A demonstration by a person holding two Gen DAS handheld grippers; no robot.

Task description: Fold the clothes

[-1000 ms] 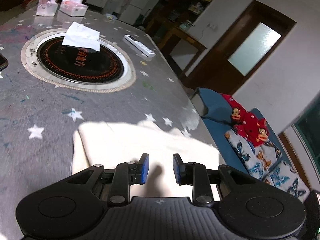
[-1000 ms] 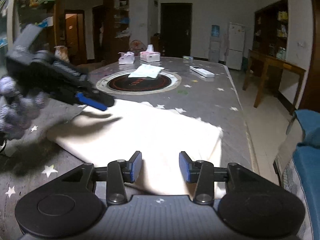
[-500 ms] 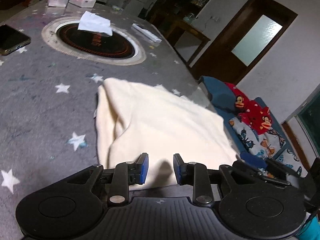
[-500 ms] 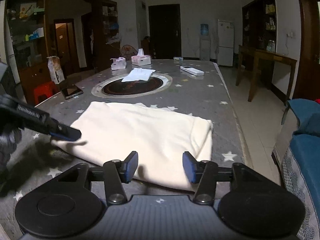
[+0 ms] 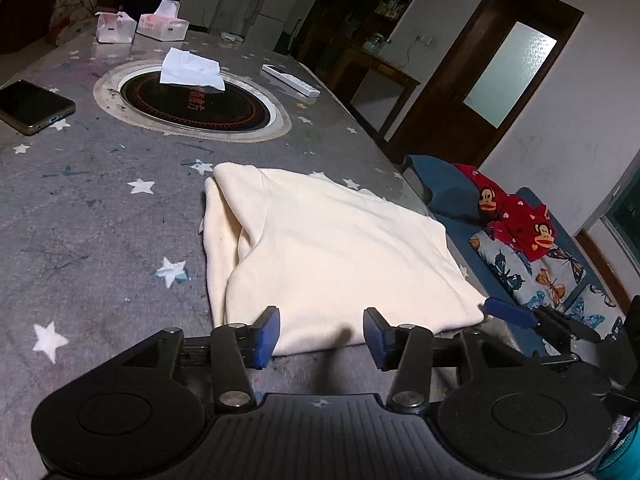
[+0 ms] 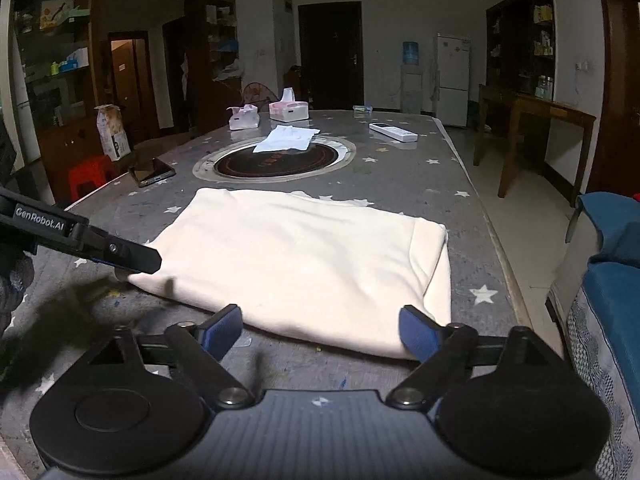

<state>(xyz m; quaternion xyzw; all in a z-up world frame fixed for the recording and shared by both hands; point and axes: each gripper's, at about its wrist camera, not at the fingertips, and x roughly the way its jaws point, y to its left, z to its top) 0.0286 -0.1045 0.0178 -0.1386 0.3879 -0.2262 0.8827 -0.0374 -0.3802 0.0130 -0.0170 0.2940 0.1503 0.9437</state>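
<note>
Cream garment lies folded into a rough rectangle on the grey star-print table, on the near side of the round black cooktop set into the table — landmark for everything here. Left gripper sits at the garment's near edge, jaws opening, blue pads apart and not pressing cloth; the hem lies just past the fingertips, nothing pinched. Right gripper at the near edge too, toward the garment's right corner, jaws opening wide, released — cloth edge lies between and just beyond the pads, not gripped. In the right wrist view the left gripper's finger tip touches or nearly touches the garment's near-left corner; can't tell which. White tissue lies on the cooktop's far rim. Phone lies to the left of the cooktop, white remote to its right, two pink tissue boxes beyond it. Blue sofa with red monkey-print cloth is off the table, well right of the cooktop.
</note>
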